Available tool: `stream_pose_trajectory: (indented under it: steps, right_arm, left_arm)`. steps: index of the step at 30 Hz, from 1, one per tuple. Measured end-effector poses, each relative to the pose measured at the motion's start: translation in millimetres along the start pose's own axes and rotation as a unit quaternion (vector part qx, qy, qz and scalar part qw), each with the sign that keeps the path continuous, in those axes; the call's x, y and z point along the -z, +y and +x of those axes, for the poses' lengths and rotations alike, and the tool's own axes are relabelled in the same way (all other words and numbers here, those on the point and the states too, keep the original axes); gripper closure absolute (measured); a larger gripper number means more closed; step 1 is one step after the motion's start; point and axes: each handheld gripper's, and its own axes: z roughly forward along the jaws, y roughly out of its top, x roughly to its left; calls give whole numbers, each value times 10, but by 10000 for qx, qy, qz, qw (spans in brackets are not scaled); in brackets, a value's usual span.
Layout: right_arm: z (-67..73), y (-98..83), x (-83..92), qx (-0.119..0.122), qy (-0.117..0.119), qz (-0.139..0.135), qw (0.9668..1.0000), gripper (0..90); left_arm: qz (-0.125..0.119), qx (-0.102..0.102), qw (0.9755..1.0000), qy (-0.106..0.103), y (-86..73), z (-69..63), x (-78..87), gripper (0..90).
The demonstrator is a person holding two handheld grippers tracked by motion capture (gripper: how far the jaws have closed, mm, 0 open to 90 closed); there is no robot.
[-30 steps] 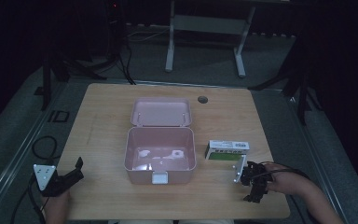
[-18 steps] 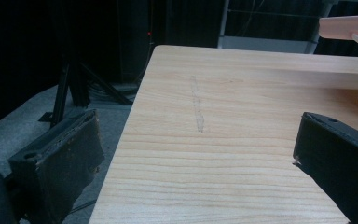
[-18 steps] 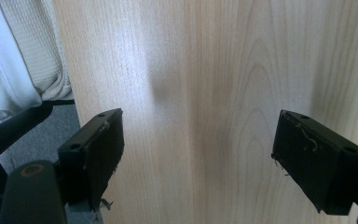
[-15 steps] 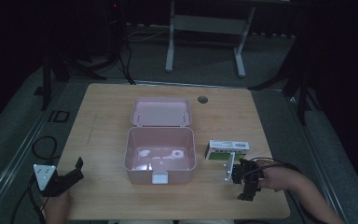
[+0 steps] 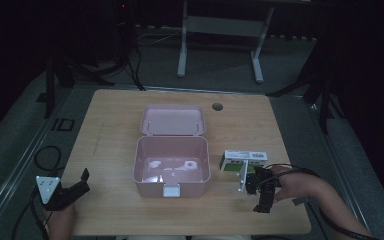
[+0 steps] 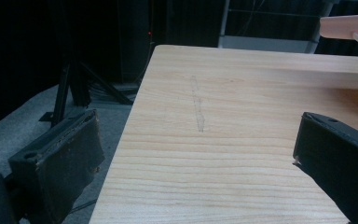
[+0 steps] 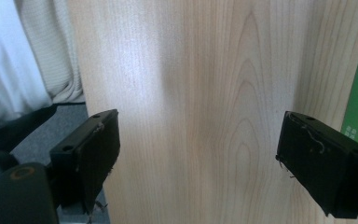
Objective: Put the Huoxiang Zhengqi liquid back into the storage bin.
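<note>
One green-and-white carton (image 5: 243, 160) lies at 3 o'clock of the open pink box (image 5: 172, 167). Right gripper (image 5: 259, 192), jaws spread and empty, has drifted toward it since a second ago; left gripper (image 5: 65, 192) stays released at 8 o'clock.

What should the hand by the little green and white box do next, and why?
Probably turn the right gripper toward the small carton and bring its jaws around it. The jaws stand open over bare table, the carton lies just beside them, and the pink box next to it stands open, lid back.
</note>
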Motion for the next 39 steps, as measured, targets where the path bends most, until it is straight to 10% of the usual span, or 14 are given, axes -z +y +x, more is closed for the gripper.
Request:
stream_pose_trajectory:
  steps: [17, 39]
  right_arm:
    - [-356, 27, 410, -46, -423, -221, 9989, 182]
    - [-952, 19, 488, -323, -523, -219, 9979, 293]
  left_arm:
    - [13, -4, 10000, -3, 1, 0, -2, 13]
    - [34, -15, 10000, -4, 3, 1, -4, 13]
